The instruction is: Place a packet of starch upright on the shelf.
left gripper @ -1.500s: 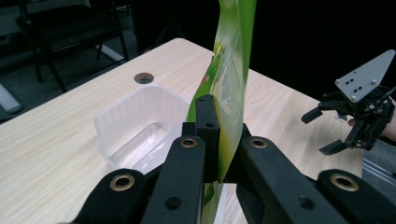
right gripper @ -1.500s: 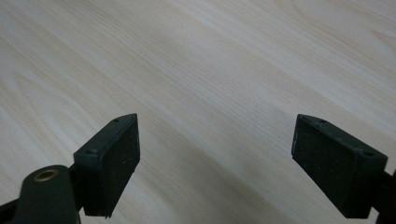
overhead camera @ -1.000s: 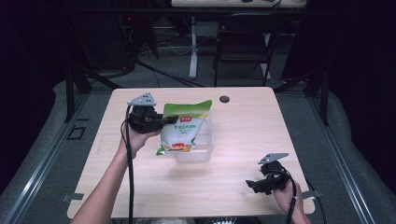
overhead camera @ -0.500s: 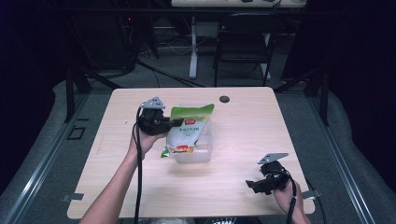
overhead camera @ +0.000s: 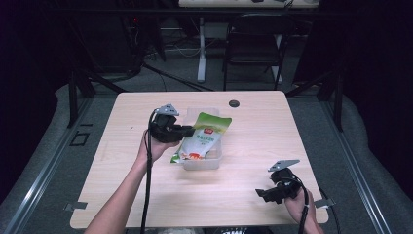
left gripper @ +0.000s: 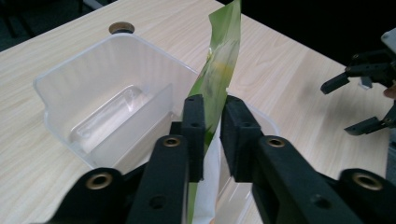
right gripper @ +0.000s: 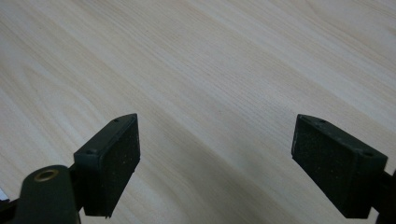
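A green and white snack pouch (overhead camera: 203, 137) leans into a clear plastic container (overhead camera: 210, 165) in the middle of the wooden table (overhead camera: 253, 131). My left gripper (overhead camera: 188, 130) is at the pouch's left edge. In the left gripper view the pouch (left gripper: 222, 56) runs edge-on between the jaws of my left gripper (left gripper: 212, 114). These jaws have just been opening, and a narrow gap shows beside the film. The container (left gripper: 88, 84) lies just beyond. My right gripper (overhead camera: 264, 194) rests open near the front right corner, its pads (right gripper: 116, 158) wide apart over bare wood.
A small dark round cap (overhead camera: 234, 103) sits near the table's far edge. A dark chair (overhead camera: 253, 48) and a table leg (overhead camera: 200, 48) stand behind the table. In the left gripper view the right gripper (left gripper: 357, 105) shows far off at the right.
My left hand carried the pouch rightward and down until it leaned into the container. The right hand has not moved.
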The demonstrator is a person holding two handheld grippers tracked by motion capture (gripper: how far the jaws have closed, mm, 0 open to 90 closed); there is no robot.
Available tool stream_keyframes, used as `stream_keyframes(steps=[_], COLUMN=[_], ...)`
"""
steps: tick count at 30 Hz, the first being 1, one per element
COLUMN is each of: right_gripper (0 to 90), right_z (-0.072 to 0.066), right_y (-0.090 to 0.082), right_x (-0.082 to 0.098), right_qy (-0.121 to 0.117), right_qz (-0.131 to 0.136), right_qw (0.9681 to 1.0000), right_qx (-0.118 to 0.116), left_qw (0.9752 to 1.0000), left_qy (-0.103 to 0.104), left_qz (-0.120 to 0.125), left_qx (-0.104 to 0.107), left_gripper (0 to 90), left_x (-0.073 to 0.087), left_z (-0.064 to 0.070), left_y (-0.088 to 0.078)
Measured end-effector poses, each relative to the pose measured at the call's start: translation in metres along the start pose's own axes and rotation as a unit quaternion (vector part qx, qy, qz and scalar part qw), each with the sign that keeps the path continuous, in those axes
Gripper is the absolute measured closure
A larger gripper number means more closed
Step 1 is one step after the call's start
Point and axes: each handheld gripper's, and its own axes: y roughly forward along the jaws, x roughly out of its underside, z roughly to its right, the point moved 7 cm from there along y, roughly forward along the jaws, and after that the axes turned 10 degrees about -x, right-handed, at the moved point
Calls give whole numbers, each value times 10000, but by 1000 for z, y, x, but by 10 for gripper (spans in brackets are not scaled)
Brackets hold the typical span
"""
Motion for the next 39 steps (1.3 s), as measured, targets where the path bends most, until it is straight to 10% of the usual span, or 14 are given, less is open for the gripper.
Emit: stream_keyframes(steps=[8,17,39], right_gripper=[149,149,149], right_z=[1,0,4], right_y=[-1,-1,-2], right_x=[-1,-1,2], right_qy=[21,5,45], right_qz=[26,-21,-40], right_qw=[10000,10000,10000], right_qx=[26,75,30], left_qw=[9997,9996,9974], left_qy=[-91,-33,351], left_qz=[-56,87,-286], left_qx=[-224,-254,-561], left_gripper=[334,192,802], left_x=[-12,-38,-48], left_z=[-1,7,15], left_y=[-15,-8,45])
